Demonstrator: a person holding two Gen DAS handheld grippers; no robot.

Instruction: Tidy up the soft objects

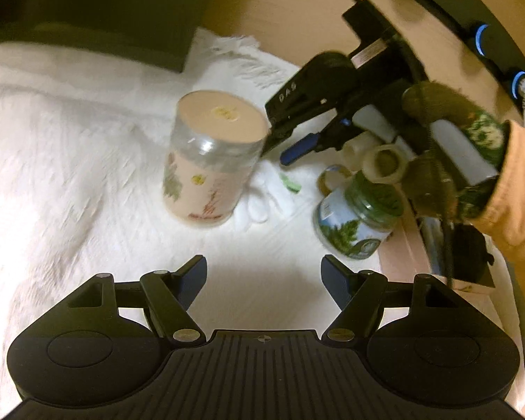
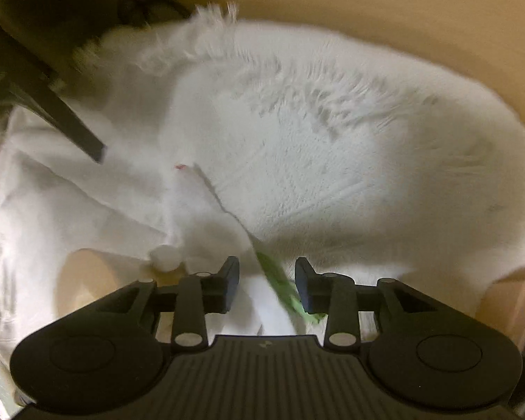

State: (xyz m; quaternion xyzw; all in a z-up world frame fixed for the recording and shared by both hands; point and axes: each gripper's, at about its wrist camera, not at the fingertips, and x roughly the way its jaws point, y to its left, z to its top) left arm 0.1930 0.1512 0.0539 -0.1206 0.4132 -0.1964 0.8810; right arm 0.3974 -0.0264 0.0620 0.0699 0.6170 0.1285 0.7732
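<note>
Left claw (image 1: 264, 276): my jaws spread, empty, lower centre.
Right claw (image 2: 266, 281): parted, nearer the pouch.
Pouch (image 2: 262, 301): between my fingers, long axis uncertain.

White fluffy towel (image 2: 332, 147), beige floral jar (image 1: 211, 161), prob. green-lidded jar (image 1: 358, 222).

L gripper (image 1: 264, 274): jaws spread wide, nothing between the blue pads (image 1: 196, 273), held low and roughly level. R gripper (image 2: 266, 281) also parted w/ a narrower gap than L; from the L wrist cam it shows up top right (image 1: 287, 140), tilted down-left, w/ one blue-tipped finger (image 1: 299, 147) clear and the other in motion blur. R hand (image 1: 451, 154) in a dark/green patterned glove wraps the grip from behind, orange sleeve (image 1: 518, 192) running off the right edge; L hand not in view.
</note>
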